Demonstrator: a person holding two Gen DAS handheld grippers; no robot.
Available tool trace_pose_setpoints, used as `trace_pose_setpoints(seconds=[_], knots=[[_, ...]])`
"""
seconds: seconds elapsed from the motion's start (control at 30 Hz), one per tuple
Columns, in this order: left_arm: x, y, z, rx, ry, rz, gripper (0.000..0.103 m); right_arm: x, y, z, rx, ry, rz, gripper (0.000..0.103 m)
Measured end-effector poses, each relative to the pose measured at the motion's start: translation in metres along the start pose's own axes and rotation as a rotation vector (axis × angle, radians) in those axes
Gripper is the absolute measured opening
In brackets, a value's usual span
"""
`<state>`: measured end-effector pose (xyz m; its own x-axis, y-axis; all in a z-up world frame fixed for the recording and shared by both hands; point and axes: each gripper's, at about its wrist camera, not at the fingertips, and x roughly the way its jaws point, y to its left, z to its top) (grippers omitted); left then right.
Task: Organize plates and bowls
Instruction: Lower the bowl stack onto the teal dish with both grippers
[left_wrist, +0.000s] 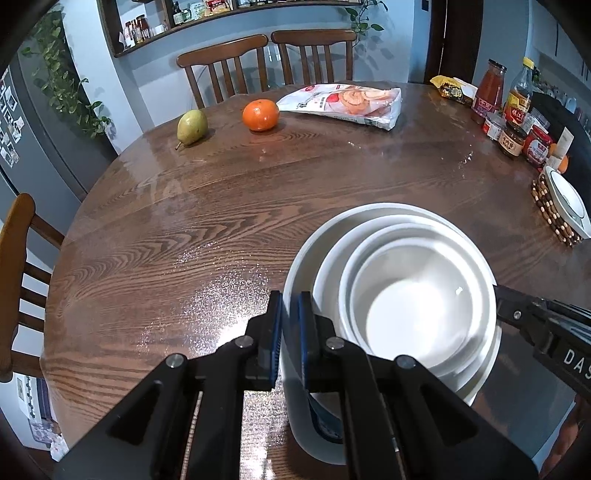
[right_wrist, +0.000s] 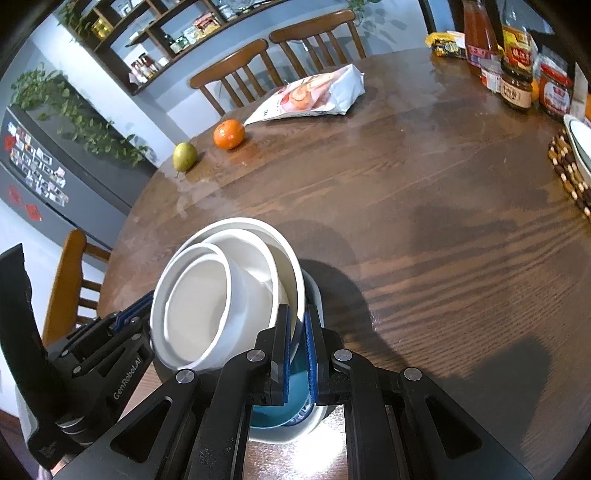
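Your left gripper is clamped on the left rim of the outer bowl, one blue pad inside the wall and one outside. Your right gripper is pinched on the opposite rim of the same bowl, pads nearly together with the wall between them; its tip also shows at the right edge of the left wrist view.

The stack of white bowls sits nested, smallest on top, inside a bowl with a blue interior. In the right wrist view the white bowls lean toward the left gripper rather than sitting level. Can't tell whether the stack's base is touching the wooden table or just above it.

Far side of the table: pear, orange, snack bag. Right edge: bottles and jars, and another white dish on a beaded trivet. All well apart from the stack
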<state>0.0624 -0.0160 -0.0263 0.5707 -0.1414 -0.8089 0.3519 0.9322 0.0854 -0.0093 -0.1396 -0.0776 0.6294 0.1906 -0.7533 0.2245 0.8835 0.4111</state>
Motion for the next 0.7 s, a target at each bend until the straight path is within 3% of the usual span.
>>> trace_pose_setpoints(seconds=[0.7], knots=[[0.0039, 0.004, 0.0047, -0.012, -0.005, -0.002, 0.008, 0.001, 0.0072, 0.0041, -0.054, 0.002, -0.06, 0.011]])
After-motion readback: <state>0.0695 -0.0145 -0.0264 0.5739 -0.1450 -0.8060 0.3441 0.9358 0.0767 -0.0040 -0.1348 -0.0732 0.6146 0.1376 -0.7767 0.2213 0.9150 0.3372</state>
